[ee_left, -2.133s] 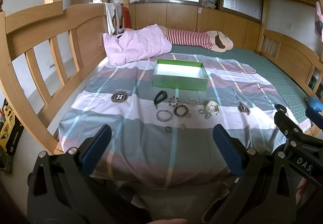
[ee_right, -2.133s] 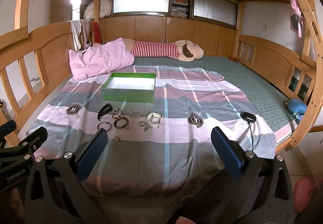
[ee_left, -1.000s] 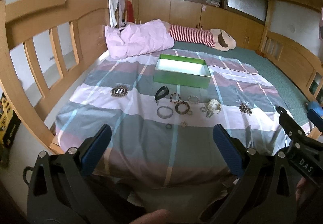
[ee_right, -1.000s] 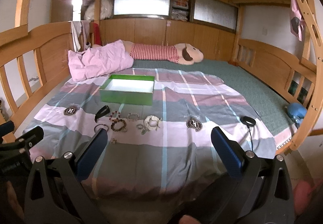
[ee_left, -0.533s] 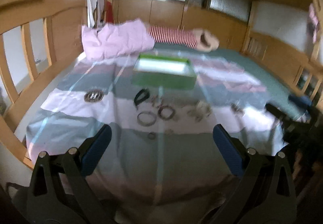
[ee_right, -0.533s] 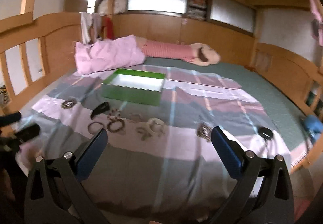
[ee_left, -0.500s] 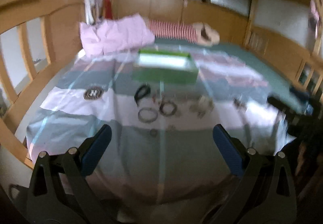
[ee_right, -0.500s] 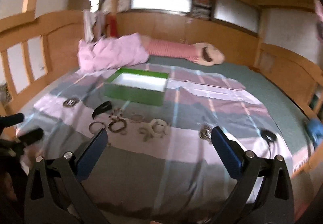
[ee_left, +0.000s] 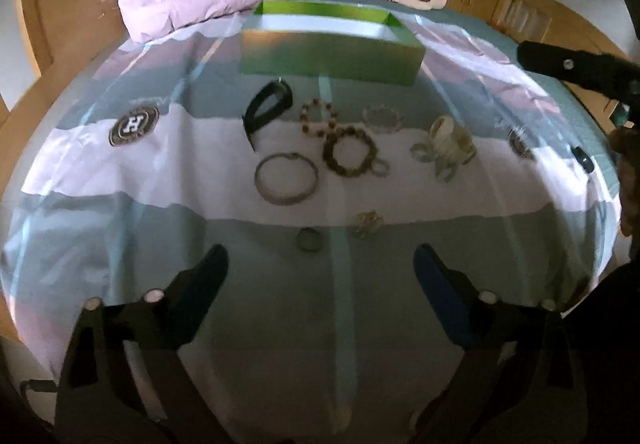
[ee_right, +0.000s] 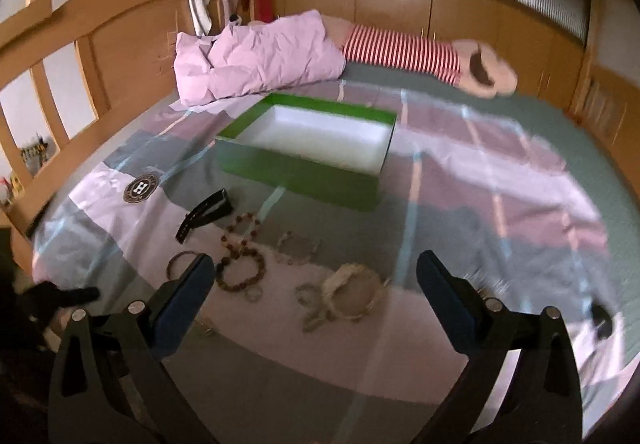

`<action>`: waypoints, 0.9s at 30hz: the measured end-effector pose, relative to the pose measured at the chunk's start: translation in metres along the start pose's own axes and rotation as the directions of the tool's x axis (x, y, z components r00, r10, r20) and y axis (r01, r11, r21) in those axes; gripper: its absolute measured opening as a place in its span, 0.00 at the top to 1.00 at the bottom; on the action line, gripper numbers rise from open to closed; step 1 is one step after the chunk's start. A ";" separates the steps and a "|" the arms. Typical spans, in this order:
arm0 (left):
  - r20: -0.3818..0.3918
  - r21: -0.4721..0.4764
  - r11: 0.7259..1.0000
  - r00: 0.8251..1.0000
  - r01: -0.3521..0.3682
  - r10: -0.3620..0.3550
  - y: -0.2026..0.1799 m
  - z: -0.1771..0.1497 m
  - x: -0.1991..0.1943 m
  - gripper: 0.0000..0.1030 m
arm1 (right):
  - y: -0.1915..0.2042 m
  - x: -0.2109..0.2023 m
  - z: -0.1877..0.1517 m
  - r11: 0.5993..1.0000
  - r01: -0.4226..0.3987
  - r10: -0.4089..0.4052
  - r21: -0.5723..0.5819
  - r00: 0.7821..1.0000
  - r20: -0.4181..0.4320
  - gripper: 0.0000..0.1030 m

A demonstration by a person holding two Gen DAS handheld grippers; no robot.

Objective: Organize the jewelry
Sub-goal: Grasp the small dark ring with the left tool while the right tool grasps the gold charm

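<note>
jewelry sits in a loose cluster on the striped bedspread [ee_left: 120,171], nothing boxed yet as far as you can see into the green box [ee_right: 320,131], whose white floor looks bare. box lies just beyond the cluster, long axis running across your left view.

left gripper [ee_left: 320,264]: fingers apart, nothing between them; they have just been closing a little. right gripper [ee_right: 316,276]: fingers apart too, empty.

key relation for the next move: the small dark ring [ee_left: 309,240] is the nearest piece to your left fingers, just ahead of the gap and slightly left of centre. the gold knot piece [ee_left: 367,224] sits beside it to the right. further out: silver bangle [ee_left: 286,177], brown bead bracelet [ee_left: 350,155], black band [ee_left: 266,107] with its long axis slanting toward the box.

in the right view, the cream bangle pile [ee_right: 352,292] lies ahead of the right fingers, left of centre. so my read: left takes the ring or bangle side, right takes the cream pile.

ring lies flat on soft fabric, so expect the fingers to dig into the cover. both views are motion-blurred, so small pieces are hard to make out.
</note>
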State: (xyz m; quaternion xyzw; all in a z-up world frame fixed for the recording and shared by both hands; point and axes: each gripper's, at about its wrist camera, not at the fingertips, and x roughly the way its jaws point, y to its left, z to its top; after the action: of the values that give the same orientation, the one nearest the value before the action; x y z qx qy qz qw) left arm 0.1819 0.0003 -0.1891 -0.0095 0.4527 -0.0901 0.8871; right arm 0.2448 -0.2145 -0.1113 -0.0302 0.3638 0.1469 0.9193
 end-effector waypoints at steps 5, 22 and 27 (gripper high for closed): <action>-0.039 -0.001 1.000 0.999 -0.012 0.011 0.001 -0.002 0.030 0.23 | 0.001 0.011 0.003 1.000 0.009 -0.009 -0.029 1.000 0.013 0.04; -0.067 -0.010 0.997 0.995 -0.074 0.073 0.011 0.003 0.073 0.66 | 0.012 0.040 -0.003 0.995 -0.016 0.008 -0.099 0.997 -0.083 0.04; -0.076 -0.011 0.999 0.996 -0.048 0.047 0.013 0.005 0.070 0.82 | 0.032 0.047 -0.020 0.980 -0.102 0.076 -0.168 0.985 -0.154 0.04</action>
State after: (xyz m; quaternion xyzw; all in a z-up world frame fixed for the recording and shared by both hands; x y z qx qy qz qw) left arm 0.2282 0.0012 -0.2438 -0.0010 0.4868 -0.0663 0.8710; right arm 0.2549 -0.1756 -0.1559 -0.1053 0.4171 0.2168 0.8763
